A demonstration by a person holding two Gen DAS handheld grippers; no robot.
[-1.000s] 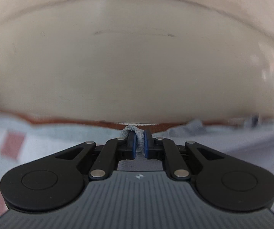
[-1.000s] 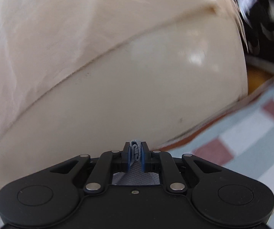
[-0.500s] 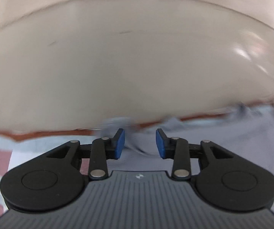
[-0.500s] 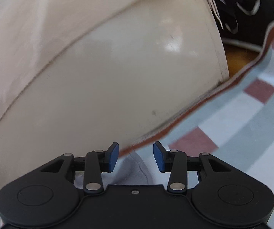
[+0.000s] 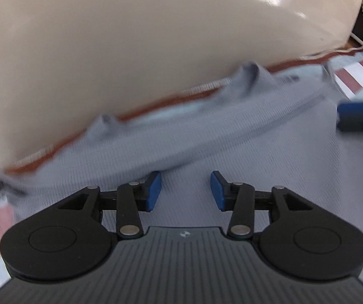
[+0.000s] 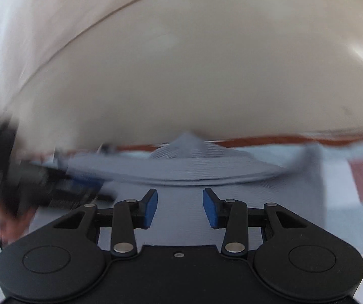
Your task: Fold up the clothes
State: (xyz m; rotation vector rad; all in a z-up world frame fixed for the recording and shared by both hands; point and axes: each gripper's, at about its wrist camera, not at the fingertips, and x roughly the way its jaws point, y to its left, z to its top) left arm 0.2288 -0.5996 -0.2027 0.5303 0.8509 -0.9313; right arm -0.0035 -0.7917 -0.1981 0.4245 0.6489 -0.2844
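I see my left gripper point(image 5: 186, 191) at the bottom middle of its view with its blue fingers spread wide and holding nothing, and the grey garment point(image 5: 206, 136) lies flat across the middle, on a striped cloth point(image 5: 358, 71). My right gripper point(image 6: 180, 209) is spread wide too, holding nothing. The garment point(image 6: 194, 162) lies just ahead of it, under a big cream cushion point(image 6: 181, 76).

ahead: cream headboard point(image 5: 130, 38) blocks | sides: seemingly open | below: grey garment point(image 5: 206, 147)
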